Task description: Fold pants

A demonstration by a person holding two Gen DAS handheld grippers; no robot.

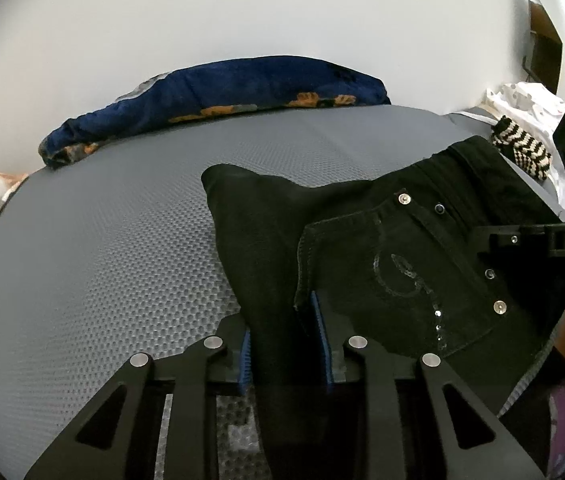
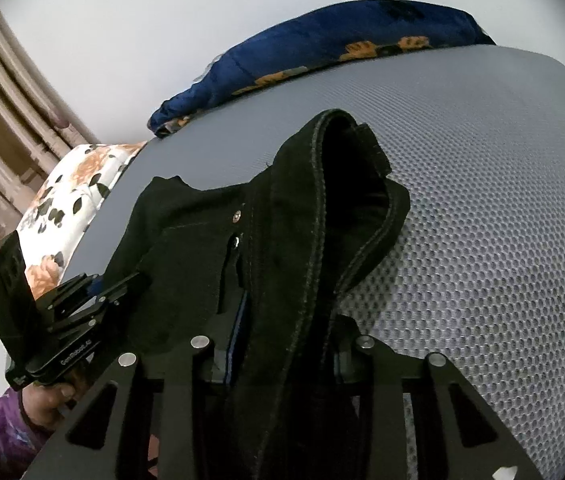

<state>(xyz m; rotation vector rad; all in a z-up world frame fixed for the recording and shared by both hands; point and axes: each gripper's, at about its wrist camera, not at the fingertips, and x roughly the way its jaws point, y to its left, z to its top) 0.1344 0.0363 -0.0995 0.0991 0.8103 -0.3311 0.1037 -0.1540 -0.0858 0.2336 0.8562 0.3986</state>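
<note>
The black jeans (image 1: 402, 248) lie folded on the grey mesh mat (image 1: 102, 248), back pocket with a sequin letter and metal rivets facing up. My left gripper (image 1: 282, 344) is shut on a thick fold of the black fabric between its blue pads. My right gripper (image 2: 286, 344) is shut on the jeans (image 2: 322, 208) near the waistband, which stands bunched up above the mat (image 2: 502, 220). The right gripper's body shows at the right edge of the left wrist view (image 1: 562, 236); the left gripper's body shows at the lower left of the right wrist view (image 2: 62, 320).
A dark blue floral blanket (image 1: 222, 92) lies rolled along the mat's far edge by the white wall. A floral sheet (image 2: 74, 208) lies to the left. A black-and-white striped item (image 1: 522, 148) and white cloth (image 1: 530, 104) lie at the right.
</note>
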